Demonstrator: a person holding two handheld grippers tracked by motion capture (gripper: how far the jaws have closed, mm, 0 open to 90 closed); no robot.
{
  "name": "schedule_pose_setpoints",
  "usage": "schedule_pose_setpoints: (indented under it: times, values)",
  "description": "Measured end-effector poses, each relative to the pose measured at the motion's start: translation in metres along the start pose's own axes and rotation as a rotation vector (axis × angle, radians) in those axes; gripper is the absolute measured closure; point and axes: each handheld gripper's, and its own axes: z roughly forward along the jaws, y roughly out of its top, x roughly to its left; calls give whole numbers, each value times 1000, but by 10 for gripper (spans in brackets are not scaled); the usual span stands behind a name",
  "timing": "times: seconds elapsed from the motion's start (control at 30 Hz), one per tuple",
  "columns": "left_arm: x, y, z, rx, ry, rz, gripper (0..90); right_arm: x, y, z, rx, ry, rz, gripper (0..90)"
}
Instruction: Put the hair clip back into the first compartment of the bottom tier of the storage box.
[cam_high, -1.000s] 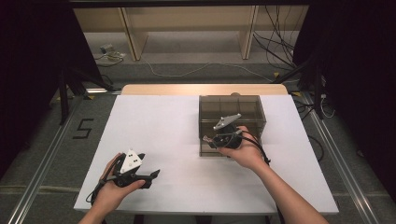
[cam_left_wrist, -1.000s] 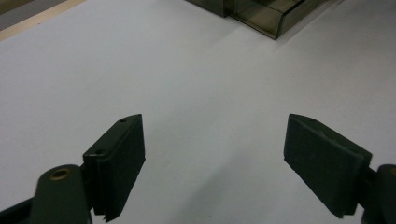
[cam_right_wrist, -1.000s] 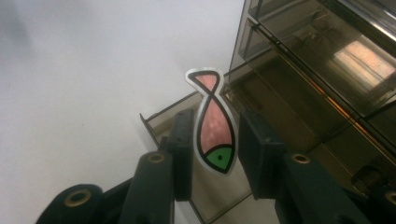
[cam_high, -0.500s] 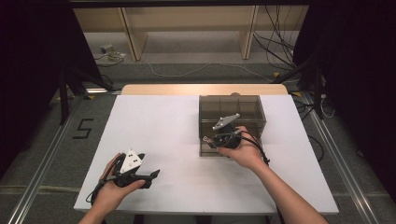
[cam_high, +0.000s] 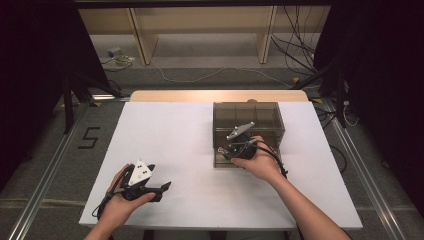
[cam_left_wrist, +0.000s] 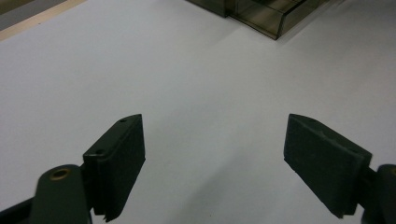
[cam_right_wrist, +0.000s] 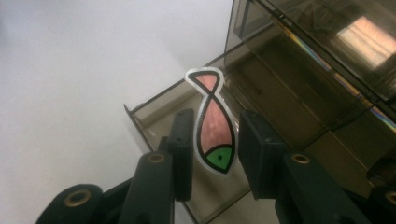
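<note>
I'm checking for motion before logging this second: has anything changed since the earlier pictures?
Nothing visibly changed: the right gripper holds the fish-shaped piece over the open drawer of the smoky box, and the left gripper stays open above the table.

— how's the light from up top?
— bright on the white table (cam_high: 190, 150), even, hardly a shadow. the room around it is dark, black at both sides, and the picture is a bit soft and grainy.
— and along my left claw (cam_left_wrist: 215, 158)?
— the table goes grey-white, dimmer toward the corners. my near pads (cam_left_wrist: 116, 163) are blurred, edges fuzzy.
— the right one?
— murkier. the smoky box (cam_right_wrist: 299, 84) throws a warm glare patch and a rainbow streak on its wall. the fish sticker (cam_right_wrist: 212, 126) is fairly sharp; my pads (cam_right_wrist: 184, 149) beside it are soft.
</note>
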Motion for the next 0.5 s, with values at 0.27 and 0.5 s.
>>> schedule_pose_setpoints:
  times: [0.27, 0.5]
  values:
    - [0, 0, 0, 1, -1, 1, 206, 0, -1, 2, 6, -4, 5, 674]
    - [0, 0, 0, -1, 0, 2, 206, 0, -2, 5, 13, -4, 10, 673]
